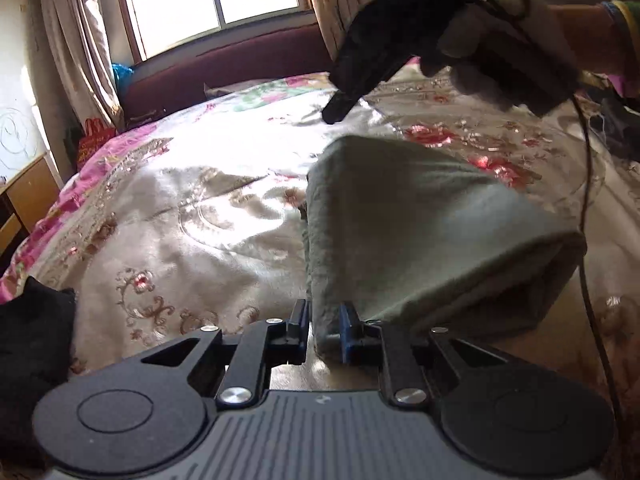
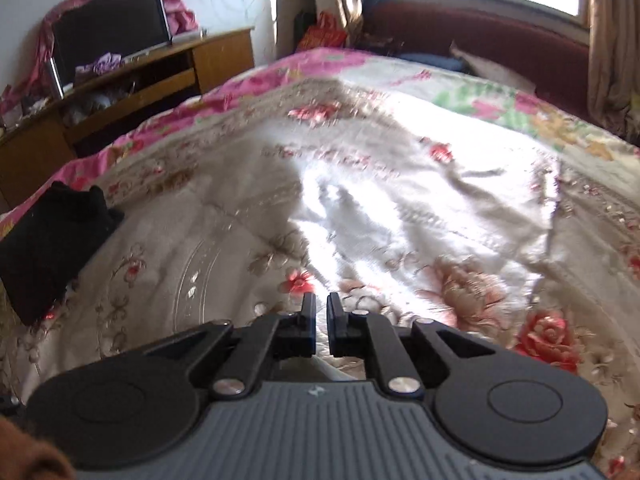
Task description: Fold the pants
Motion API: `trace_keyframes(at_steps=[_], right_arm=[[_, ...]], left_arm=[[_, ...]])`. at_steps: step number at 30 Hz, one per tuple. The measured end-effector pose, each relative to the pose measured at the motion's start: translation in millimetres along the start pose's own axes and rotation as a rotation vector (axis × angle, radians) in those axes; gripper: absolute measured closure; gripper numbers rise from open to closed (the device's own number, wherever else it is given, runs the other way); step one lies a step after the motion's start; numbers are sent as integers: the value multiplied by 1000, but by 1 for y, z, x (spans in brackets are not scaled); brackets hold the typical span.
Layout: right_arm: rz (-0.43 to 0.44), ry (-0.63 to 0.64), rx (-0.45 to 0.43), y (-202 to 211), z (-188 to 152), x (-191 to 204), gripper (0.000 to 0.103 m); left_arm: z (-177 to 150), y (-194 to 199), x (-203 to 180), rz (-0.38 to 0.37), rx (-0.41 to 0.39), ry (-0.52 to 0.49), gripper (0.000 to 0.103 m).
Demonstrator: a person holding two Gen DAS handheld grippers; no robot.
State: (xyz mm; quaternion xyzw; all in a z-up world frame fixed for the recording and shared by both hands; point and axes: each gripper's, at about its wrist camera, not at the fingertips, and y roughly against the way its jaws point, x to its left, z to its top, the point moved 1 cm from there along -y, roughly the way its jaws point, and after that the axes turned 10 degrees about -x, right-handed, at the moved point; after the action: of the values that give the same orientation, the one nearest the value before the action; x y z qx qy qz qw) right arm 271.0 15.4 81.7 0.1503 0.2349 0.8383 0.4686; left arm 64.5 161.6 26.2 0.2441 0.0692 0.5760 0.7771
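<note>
Clamped between the left gripper (image 1: 325,330) jaws, the grey-green pants (image 1: 420,236) hang in a fold above the floral bedspread (image 1: 180,216). Farther right, the right gripper (image 2: 321,322) hovers nearly closed, holding nothing. Black clothing (image 2: 52,248) lies near left.

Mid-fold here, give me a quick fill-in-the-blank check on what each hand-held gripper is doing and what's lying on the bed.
1. The left hand-held gripper is shut on the grey-green ____.
2. The right hand-held gripper holds ____ between its nearly closed fingers.
3. The pants hang over a bedspread patterned with ____.
4. The folded garment lying at the bed's left edge is ____ in colour.

Missing words: pants; nothing; flowers; black
</note>
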Motion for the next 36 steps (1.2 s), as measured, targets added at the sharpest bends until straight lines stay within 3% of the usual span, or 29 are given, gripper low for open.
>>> trace_keyframes(at_steps=[2,5,7,9,11,17,21,25,31,36], right_arm=[[-16,22,-47,26,-10,1,93],[37,-24,47,20,-38,5,93],[44,-94,153,-2,-68,3,93],[7,-151,236,-19,-98,-1,94],[-1,-195,194,-10,-105,-2,94],[-40,-263,28,80,-95,10,88],[-92,-394,28,123,-127,16,84],[-150,-509,4,150,-159,25,84],[-207,-560,6,168,-175,31,83],[-212,-549,-23,182,-175,45,71]], left_arm=[[11,1,2,21,-56,-1,68],[24,-20,2,7,-88,7,63],[20,-46,0,-17,-30,17,63],[4,-69,-3,-27,97,-1,60],[-6,-67,-2,-29,90,6,59],[27,-20,-14,15,21,9,59],[34,-1,-35,6,-16,37,47],[29,0,-64,19,49,22,46],[26,16,-84,53,72,59,45],[28,34,-87,100,47,83,33]])
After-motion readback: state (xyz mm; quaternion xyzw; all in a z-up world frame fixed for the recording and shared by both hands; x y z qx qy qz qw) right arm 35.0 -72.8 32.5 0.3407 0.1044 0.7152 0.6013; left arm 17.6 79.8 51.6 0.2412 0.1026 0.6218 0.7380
